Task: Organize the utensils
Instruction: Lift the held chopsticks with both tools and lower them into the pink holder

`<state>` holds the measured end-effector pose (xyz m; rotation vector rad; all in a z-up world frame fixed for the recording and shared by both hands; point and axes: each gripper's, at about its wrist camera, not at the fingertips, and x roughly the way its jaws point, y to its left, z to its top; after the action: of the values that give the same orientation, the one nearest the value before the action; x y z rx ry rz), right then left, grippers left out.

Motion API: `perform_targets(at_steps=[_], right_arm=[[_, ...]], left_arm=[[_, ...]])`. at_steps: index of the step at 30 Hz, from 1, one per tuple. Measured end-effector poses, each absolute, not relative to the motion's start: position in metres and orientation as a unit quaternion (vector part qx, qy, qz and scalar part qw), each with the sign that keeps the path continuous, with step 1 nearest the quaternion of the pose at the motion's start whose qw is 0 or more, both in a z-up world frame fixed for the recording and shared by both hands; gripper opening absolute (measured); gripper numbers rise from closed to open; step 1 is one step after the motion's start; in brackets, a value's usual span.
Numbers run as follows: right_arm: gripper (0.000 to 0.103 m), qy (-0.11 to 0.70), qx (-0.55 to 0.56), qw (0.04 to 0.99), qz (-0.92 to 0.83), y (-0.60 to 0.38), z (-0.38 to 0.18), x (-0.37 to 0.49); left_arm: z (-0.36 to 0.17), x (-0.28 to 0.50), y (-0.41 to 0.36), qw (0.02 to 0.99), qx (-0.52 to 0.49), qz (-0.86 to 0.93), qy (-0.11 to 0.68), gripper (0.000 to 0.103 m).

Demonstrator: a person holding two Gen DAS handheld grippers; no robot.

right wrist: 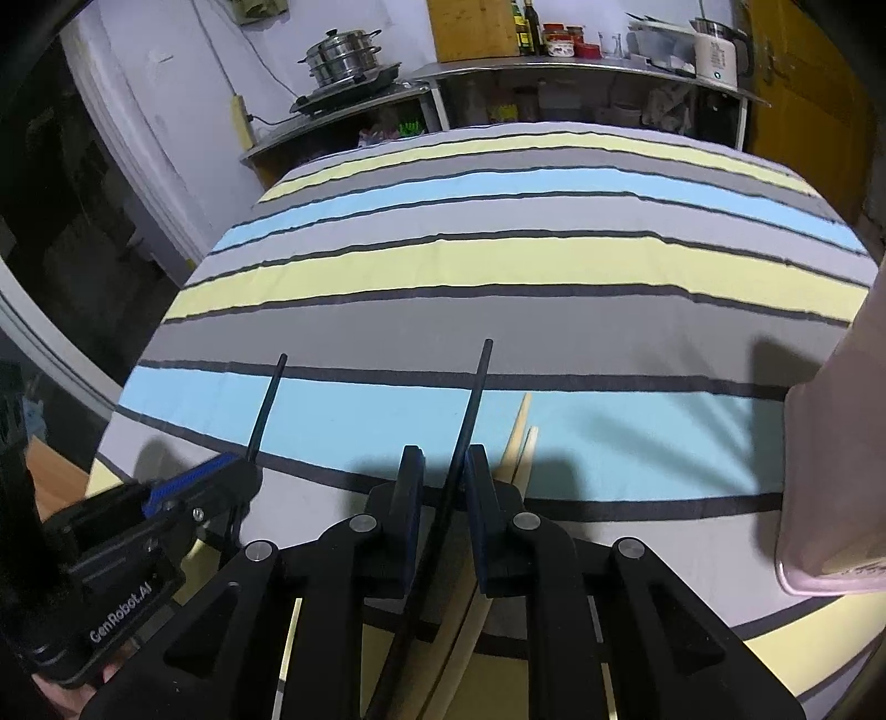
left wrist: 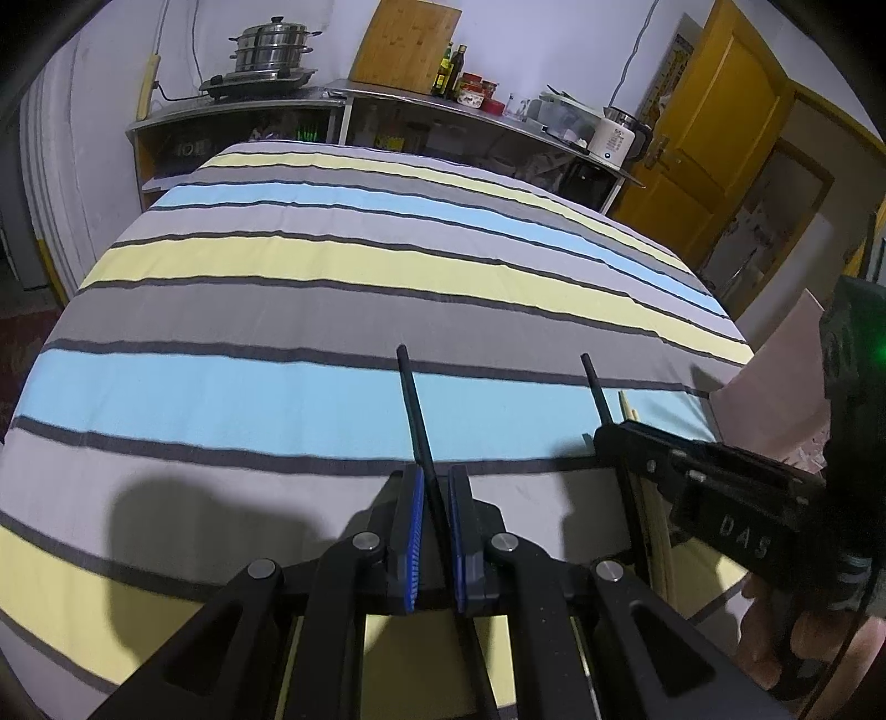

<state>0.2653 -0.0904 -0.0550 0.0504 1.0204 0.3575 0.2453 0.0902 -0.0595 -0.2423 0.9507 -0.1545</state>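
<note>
My left gripper (left wrist: 436,476) is shut on a black chopstick (left wrist: 414,404) that points forward over the striped cloth (left wrist: 277,310). My right gripper (right wrist: 444,459) is shut on a second black chopstick (right wrist: 475,399). Each gripper shows in the other's view: the right one (left wrist: 609,435) with its chopstick (left wrist: 597,387), the left one (right wrist: 243,471) with its chopstick (right wrist: 268,401). Two pale wooden chopsticks (right wrist: 520,437) lie on the cloth just under and right of my right gripper; their tips show in the left wrist view (left wrist: 628,407).
A pink container (right wrist: 830,471) stands on the cloth at the right, also in the left wrist view (left wrist: 775,399). Behind the table is a steel counter (left wrist: 421,105) with a steamer pot (left wrist: 271,47), bottles, jars and a white kettle (left wrist: 614,135). A yellow door (left wrist: 714,127) is at right.
</note>
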Motion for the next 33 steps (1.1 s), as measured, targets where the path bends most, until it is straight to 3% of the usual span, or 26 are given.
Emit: perform_targets(at_steps=[5,18,33], right_arm=[[0.008,0.488,0.007,0.857,0.162,-0.088,-0.056,0.269],[0.007,0.477,0.031,0.857,0.195,-0.094,-0.036,0.259],[0.005,0.396,0.058,0.887,0.232,-0.113,0.05,0.206]], left_arm=[[-0.059,0.258,0.09,0.877,-0.116,-0.075,0.46,0.008],[-0.05,0.262,0.082,0.878,-0.093,-0.068,0.465,0.006],[0.045,0.205,0.09,0.903,-0.125,-0.117,0.393,0.005]])
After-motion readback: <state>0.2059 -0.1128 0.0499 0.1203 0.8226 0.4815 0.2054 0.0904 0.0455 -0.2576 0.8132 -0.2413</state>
